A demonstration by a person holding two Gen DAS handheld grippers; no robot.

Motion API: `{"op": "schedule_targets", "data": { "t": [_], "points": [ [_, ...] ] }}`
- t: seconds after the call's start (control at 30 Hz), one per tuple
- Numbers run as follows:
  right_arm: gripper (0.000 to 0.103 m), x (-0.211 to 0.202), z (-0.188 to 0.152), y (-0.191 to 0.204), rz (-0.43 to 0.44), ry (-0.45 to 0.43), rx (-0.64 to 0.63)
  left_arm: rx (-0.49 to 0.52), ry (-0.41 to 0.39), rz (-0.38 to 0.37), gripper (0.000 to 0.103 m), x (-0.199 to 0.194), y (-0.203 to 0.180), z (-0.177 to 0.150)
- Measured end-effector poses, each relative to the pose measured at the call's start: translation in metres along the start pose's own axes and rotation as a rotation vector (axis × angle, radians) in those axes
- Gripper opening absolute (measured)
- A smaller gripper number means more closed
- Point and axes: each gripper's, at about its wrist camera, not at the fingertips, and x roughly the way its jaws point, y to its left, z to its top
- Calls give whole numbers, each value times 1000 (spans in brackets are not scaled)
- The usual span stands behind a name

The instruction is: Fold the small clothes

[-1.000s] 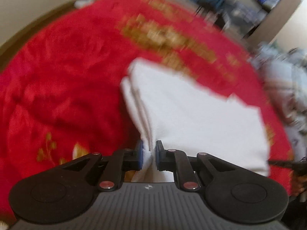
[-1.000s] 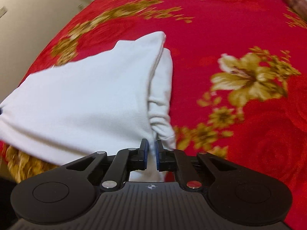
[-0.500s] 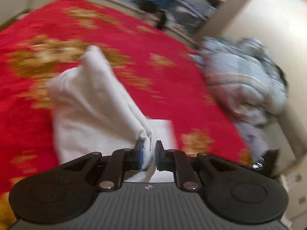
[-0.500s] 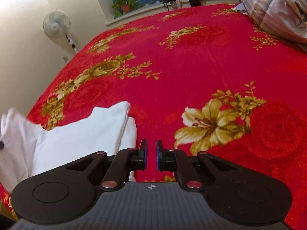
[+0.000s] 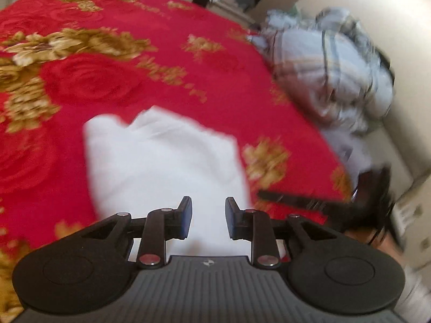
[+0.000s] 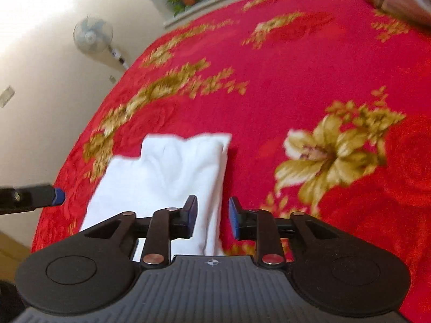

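Right wrist view: folded white garment point(image 6: 167, 177) lies just ahead-left of the right gripper point(image 6: 212, 218), whose empty jaws are opening; left gripper point(image 5: 208, 216) likewise.

Opening right tool point(image 6: 212, 219) over white garment point(image 6: 172, 177)

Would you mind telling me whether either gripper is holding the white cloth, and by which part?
Nothing is held. Both grippers' jaws are opening, and the white cloth lies folded on the red blanket.

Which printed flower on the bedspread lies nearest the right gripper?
The pale cream lily, just beyond the right gripper; the other gold sprays lie farther up the red bedspread.
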Motion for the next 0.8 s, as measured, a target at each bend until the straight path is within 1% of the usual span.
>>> {"op": "schedule_targets", "data": {
  "t": [0.07,0.1,0.13,0.17,0.2,0.23,0.27,0.33,0.4,0.43,0.47,0.5,0.53,0.57,0.6,0.63,0.67,0.7,0.73,0.77,0.8],
  "points": [
    [35,9,-7,6,21,55,-16,31,17,4,28,-7,18,-21],
    [35,14,-10,11,25,80,-33,49,28,-4,28,-2,22,-32],
    [35,17,-14,16,27,101,-58,79,53,1,28,9,23,-42],
    [34,20,-19,21,20,115,-92,123,117,40,25,28,25,-58],
    [31,22,-22,25,7,123,-121,146,202,93,19,45,31,-73],
    [18,23,-25,27,-3,125,-144,157,269,138,5,58,36,-86],
    [15,24,-27,27,-10,128,-152,176,255,138,5,58,33,-88],
    [13,23,-27,25,-13,138,-145,223,272,132,6,48,23,-75],
    [12,18,-24,26,-17,131,-133,281,229,95,10,28,15,-54],
    [13,14,-21,27,-13,119,-122,317,211,67,16,17,11,-44],
    [13,12,-18,27,-7,108,-113,350,195,54,25,8,10,-37],
    [14,10,-14,27,0,93,-107,382,172,56,31,1,10,-29],
    [15,7,-10,28,-2,68,-103,407,142,70,40,-5,12,-23],
    [19,7,-5,28,-6,43,-102,423,104,86,43,-9,18,-19],
    [23,8,0,28,-14,23,-92,416,71,98,44,-10,26,-15],
    [29,11,5,27,-24,4,-72,383,26,111,44,-9,38,-14],
    [34,15,9,26,-34,-7,-52,338,-14,117,44,-6,45,-15],
    [35,22,13,24,-49,-15,-28,272,-44,129,44,-1,61,-19],
    [37,29,17,23,-69,-18,-6,204,-20,181,42,6,70,-19],
    [38,38,20,21,-89,-15,10,130,12,254,42,13,74,-13],
    [38,46,23,20,-112,-14,24,87,-26,241,42,11,74,-7]
  ]
}}
